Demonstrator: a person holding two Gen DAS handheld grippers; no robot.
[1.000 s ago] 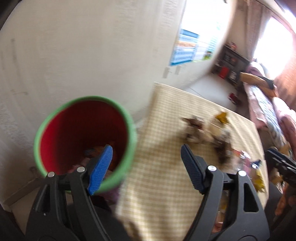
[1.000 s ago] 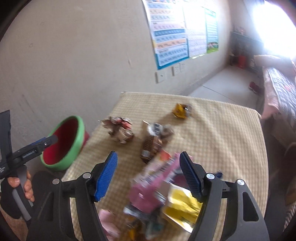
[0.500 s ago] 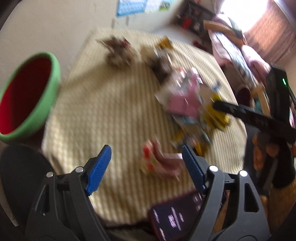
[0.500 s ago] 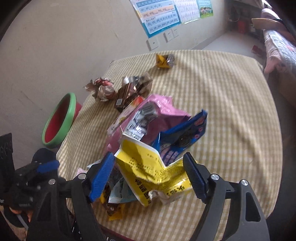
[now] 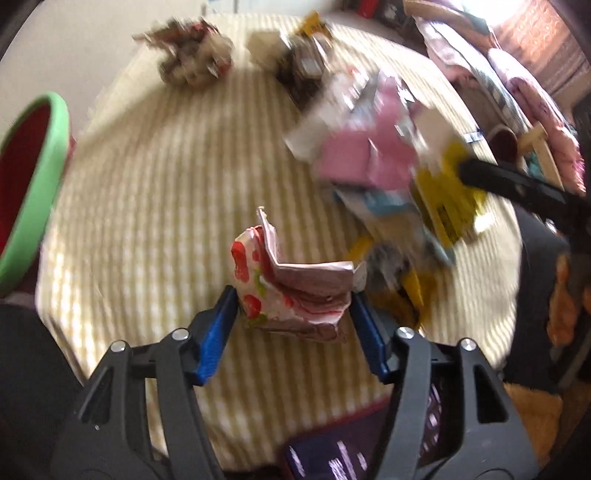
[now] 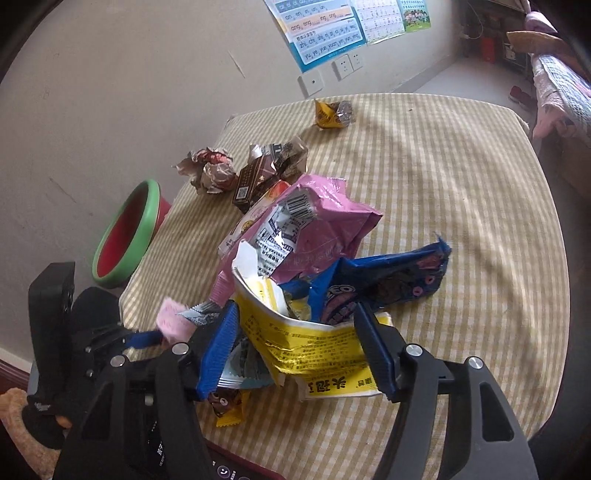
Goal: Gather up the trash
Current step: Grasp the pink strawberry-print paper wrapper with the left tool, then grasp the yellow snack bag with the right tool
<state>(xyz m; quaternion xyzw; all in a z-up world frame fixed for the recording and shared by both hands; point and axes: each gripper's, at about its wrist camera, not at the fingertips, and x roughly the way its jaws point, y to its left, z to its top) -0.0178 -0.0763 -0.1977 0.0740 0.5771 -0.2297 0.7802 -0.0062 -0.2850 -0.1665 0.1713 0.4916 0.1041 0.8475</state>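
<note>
At the far left of the left wrist view, the green-rimmed red bin (image 5: 29,184) sat off the table's edge; a second earlier it had filled the frame with the left gripper over its mouth, so that arm had swung away from the bin and back over the checked tablecloth (image 5: 147,192). The left gripper (image 5: 293,314) now bracketed a crumpled pink-and-red wrapper (image 5: 291,288) at lower centre, the blue pads touching both its sides; whether they were clamped or only closing I could not tell. That suggests another round of collecting had begun.

In the right wrist view, the bin (image 6: 125,236) lay at middle left. The right gripper (image 6: 301,332), half a second earlier open above the heap, now straddled the yellow packet (image 6: 314,347) at lower centre, pads against it, apparently gripping. Its black Chinese print was too small to read. Behind rose the pink bag (image 6: 314,229) with a barcode, and to the right a blue Oreo wrapper (image 6: 388,284). The wall poster (image 6: 325,33) at the top showed pinyin syllables.
</note>
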